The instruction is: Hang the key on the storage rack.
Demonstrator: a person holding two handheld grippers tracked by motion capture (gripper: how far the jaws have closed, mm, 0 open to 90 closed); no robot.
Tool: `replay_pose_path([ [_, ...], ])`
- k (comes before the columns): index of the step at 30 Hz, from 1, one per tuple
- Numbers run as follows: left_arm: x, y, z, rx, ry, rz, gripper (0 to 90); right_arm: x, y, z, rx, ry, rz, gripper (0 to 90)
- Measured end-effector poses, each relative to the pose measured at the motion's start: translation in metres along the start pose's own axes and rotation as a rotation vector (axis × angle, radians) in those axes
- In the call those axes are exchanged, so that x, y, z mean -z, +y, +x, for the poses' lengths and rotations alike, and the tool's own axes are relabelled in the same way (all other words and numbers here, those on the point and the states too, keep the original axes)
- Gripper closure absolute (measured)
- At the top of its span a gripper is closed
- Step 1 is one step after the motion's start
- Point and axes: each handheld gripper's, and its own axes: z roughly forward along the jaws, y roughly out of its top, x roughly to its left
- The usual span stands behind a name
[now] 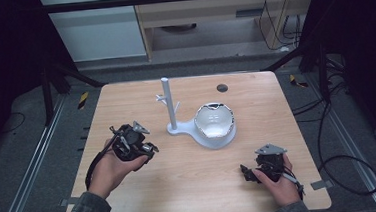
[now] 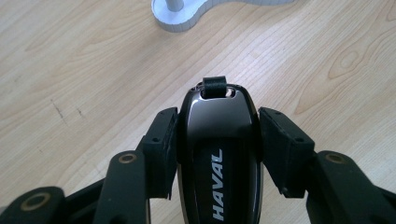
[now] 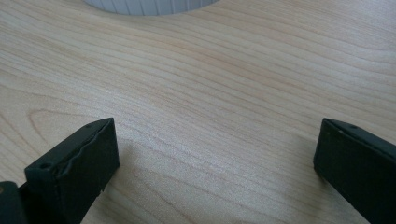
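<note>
A black HAVAL car key fob (image 2: pixel 218 149) with a small strap loop at its tip sits clamped between the two jaws of my left gripper (image 2: pixel 215 140). That left gripper (image 1: pixel 146 151) hovers at the table's left, in front of a white stand (image 1: pixel 170 107) with a post, small pegs and a bowl-shaped dish (image 1: pixel 214 121). My right gripper (image 1: pixel 247 174) rests at the front right, jaws wide apart over bare wood (image 3: pixel 210 126) with nothing between them. The stand's base edge (image 2: pixel 180 21) lies just ahead of the fob.
The wooden table (image 1: pixel 125 100) has a dark round grommet (image 1: pixel 222 88) near its far edge. Cables trail on the floor at the right (image 1: pixel 340 160). A rim of the white dish (image 3: pixel 149 5) lies ahead of the right gripper.
</note>
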Motion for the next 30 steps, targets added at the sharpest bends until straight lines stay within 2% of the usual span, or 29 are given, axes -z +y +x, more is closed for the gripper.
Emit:
replay_pose_path([
  [11, 0.013, 0.012, 0.0, -0.02, 0.006, -0.015, 49.2, 0.0, 0.0, 0.0, 0.0, 0.0, 0.0, 0.5],
  [23, 0.027, 0.02, 0.003, -0.021, 0.02, -0.035, 49.2, 0.0, 0.0, 0.0, -0.001, 0.0, 0.0, 0.5],
  [30, 0.043, 0.029, 0.009, -0.013, 0.033, -0.074, 49.2, 0.0, 0.0, 0.0, 0.0, 0.0, 0.0, 0.5],
])
